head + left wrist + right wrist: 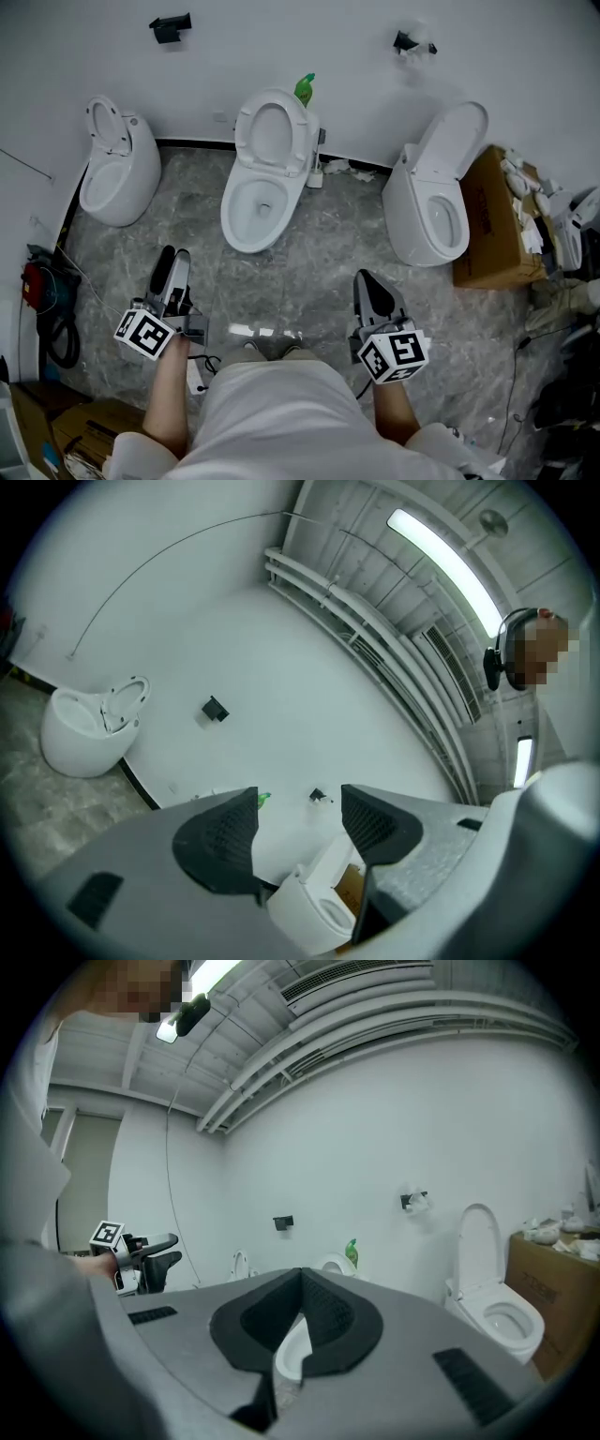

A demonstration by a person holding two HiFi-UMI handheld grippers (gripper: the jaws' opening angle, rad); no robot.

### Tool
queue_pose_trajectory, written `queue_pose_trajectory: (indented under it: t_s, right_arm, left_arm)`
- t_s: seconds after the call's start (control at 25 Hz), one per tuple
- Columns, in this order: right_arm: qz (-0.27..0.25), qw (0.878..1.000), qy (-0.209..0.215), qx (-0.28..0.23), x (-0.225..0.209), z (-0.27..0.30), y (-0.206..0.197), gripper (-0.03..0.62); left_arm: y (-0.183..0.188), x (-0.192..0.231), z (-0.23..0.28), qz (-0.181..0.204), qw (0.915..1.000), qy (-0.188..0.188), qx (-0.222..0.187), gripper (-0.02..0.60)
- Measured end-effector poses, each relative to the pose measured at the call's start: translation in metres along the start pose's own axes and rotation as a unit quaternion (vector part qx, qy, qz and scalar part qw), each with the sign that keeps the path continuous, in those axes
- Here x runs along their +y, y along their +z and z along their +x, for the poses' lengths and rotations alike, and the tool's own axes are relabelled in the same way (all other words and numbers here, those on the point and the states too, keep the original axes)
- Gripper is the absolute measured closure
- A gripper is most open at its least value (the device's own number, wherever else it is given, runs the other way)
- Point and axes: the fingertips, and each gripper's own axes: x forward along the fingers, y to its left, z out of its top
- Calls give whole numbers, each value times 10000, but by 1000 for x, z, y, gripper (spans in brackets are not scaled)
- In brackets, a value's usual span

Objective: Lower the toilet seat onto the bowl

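My left gripper (172, 258) has its jaws released and standing apart, with nothing between them; in the left gripper view only far-off wall and a distant toilet show through the gap. My right gripper (367, 277) is clenched, its black pads meeting at the tips on nothing. Both hang low in front of me over the grey marble-patterned floor (319, 281), well apart from any toilet.

Straight ahead is the middle white ceramic toilet (255, 211), its white oval seat ring (272, 133) tipped up against the lid, with a green plastic bottle (305, 89) just behind it at the white wall. I take this as the one to work on, though a small rounded white toilet (117, 173) to the left and a taller white toilet (436, 202) to the right, just beside a brown cardboard box (492, 220), also stand open. The task has not really begun; the step now is the approach.

To do it well, I would walk the left gripper in, since it is already spread, and bring it to the seat ring's top edge from the front. I should catch the ring alone, not the lid behind it, so the pads need to go on either face of the ring. Then I would tip it forward and follow its arc down at the hinge's pace, letting go only once it rests on the rim. Dropping it early risks a slam. The right gripper should stay clear.
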Motion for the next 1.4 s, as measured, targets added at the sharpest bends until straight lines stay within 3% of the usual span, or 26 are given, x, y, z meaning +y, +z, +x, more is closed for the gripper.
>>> queue_pose_trajectory:
  t_s: [0.16, 0.32, 0.6, 0.96, 1.16, 1.4]
  right_arm:
    - [83, 9999, 94, 116, -12, 18, -9, 597]
    - [134, 9994, 158, 293, -13, 43, -18, 597]
    - [57, 9979, -210, 609, -49, 125, -22, 597]
    - [-346, 9956, -492, 716, -71, 299, 33, 597]
    - [-296, 9952, -481, 800, -75, 349, 42, 597]
    - [-223, 9951, -442, 856, -108, 396, 46, 597]
  left_arm:
    - [-15, 10, 36, 627, 9972, 213, 347, 291]
    - [-26, 23, 73, 809, 9947, 265, 584, 270]
    - [-39, 88, 171, 742, 9935, 169, 843, 268]
    - [-30, 169, 333, 426, 9907, -157, 1284, 268]
    - [-23, 190, 391, 441, 9877, -235, 1482, 268]
    - [-37, 199, 460, 609, 9835, -285, 1681, 268]
